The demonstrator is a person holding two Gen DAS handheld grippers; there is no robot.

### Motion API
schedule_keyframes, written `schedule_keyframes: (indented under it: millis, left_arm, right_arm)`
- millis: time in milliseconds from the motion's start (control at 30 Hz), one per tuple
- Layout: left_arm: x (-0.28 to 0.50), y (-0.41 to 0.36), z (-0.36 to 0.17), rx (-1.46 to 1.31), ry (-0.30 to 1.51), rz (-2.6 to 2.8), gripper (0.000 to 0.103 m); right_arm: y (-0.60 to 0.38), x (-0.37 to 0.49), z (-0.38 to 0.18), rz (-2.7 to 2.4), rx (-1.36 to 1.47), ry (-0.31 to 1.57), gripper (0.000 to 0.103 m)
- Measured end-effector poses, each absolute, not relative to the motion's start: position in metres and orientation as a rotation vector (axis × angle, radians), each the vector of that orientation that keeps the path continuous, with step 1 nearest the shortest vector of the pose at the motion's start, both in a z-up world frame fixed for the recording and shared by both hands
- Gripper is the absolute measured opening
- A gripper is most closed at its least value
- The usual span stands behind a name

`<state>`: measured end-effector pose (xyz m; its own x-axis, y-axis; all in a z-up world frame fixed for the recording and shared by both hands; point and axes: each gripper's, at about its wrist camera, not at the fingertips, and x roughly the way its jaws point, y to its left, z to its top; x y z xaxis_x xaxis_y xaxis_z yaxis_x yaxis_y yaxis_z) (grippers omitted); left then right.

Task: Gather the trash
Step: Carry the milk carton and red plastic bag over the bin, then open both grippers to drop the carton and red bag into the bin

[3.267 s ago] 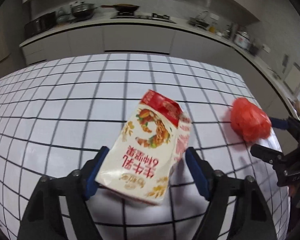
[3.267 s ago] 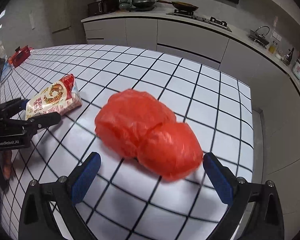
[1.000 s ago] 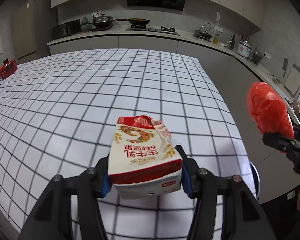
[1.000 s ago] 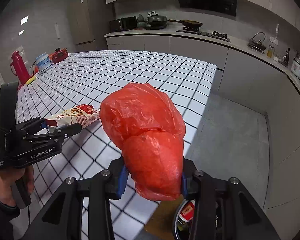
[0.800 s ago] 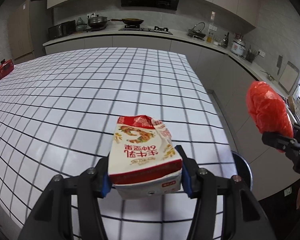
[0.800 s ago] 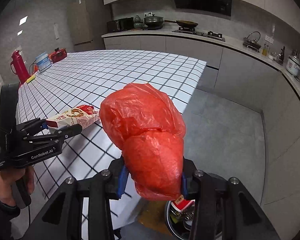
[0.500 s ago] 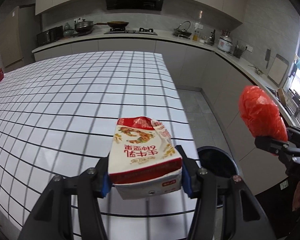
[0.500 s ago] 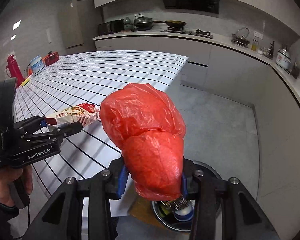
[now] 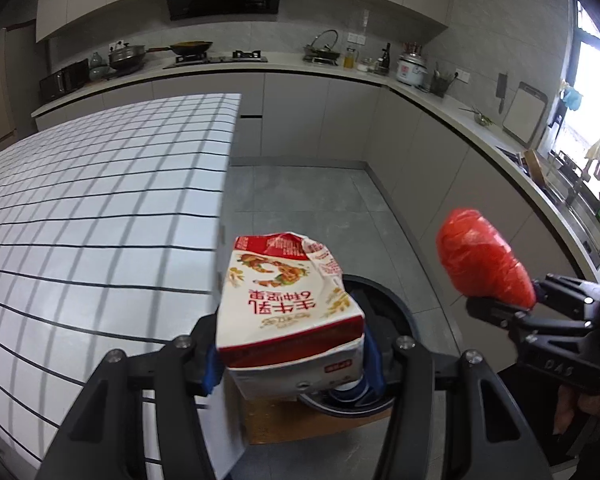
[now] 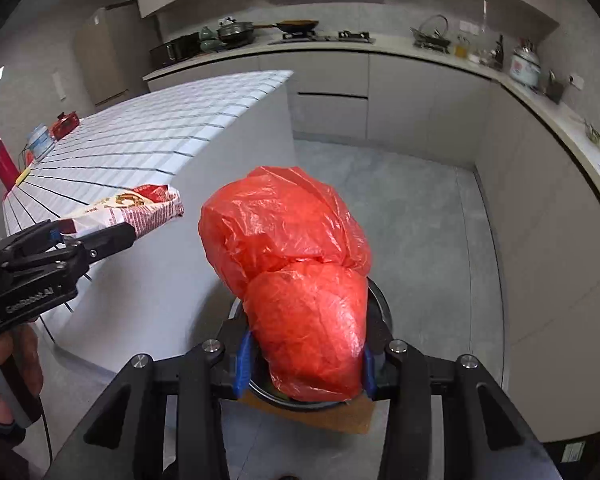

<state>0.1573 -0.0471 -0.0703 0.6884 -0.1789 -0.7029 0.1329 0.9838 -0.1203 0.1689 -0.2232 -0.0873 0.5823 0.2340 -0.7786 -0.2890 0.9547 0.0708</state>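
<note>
Beyond the white grid-tiled desk point(image 9: 100, 208), grey floor point(image 10: 420, 208) holds a round black bin point(image 9: 396, 316); left gripper point(image 9: 290, 354) clamps a crumpled milk carton point(image 9: 288, 300), right gripper point(image 10: 304, 364) a red plastic bag point(image 10: 296, 264).

1. The milk carton point(image 9: 288, 304), white and red with its top torn open (print upside down in the left wrist view), is held in the air above the rim of the bin point(image 9: 396, 308).
2. The red plastic bag point(image 10: 300, 280), crumpled and bulging, is held directly above the dark round bin.
</note>
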Motion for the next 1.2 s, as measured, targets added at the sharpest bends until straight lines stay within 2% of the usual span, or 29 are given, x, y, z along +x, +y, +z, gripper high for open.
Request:
schedule_keyframes:
  millis: [467, 867, 933, 967, 1000, 1033, 1200]
  left_arm:
    - [0.167, -0.108, -0.112, -0.059, 0.846, -0.232, 0.056]
    - [0.171, -0.114, -0.144, -0.112, 0.86, -0.22, 0.056]
    - [0.174, -0.112, -0.146, -0.124, 0.828, -0.222, 0.059]
    - [0.174, -0.11, -0.146, -0.134, 0.807, -0.219, 0.066]
    - [0.177, -0.107, -0.148, -0.128, 0.805, -0.182, 0.082]
    - [0.178, -0.105, -0.15, -0.131, 0.807, -0.166, 0.091]
    - [0.176, -0.094, -0.158, -0.14, 0.821, -0.131, 0.091]
  right_arm:
    - [-0.283, 0.18, -0.164, 0.241, -0.005, 1.014, 0.044]
    - [-0.275, 0.205, -0.216, 0.323, -0.053, 1.058, 0.044]
    - [-0.267, 0.213, -0.226, 0.361, -0.09, 1.069, 0.046]
    - [-0.26, 0.216, -0.234, 0.391, -0.126, 1.071, 0.056]
    - [-0.253, 0.22, -0.243, 0.4, -0.182, 1.069, 0.081]
    - [-0.247, 0.223, -0.251, 0.376, -0.241, 1.067, 0.087]
    - [-0.246, 0.215, -0.269, 0.384, -0.286, 1.038, 0.088]
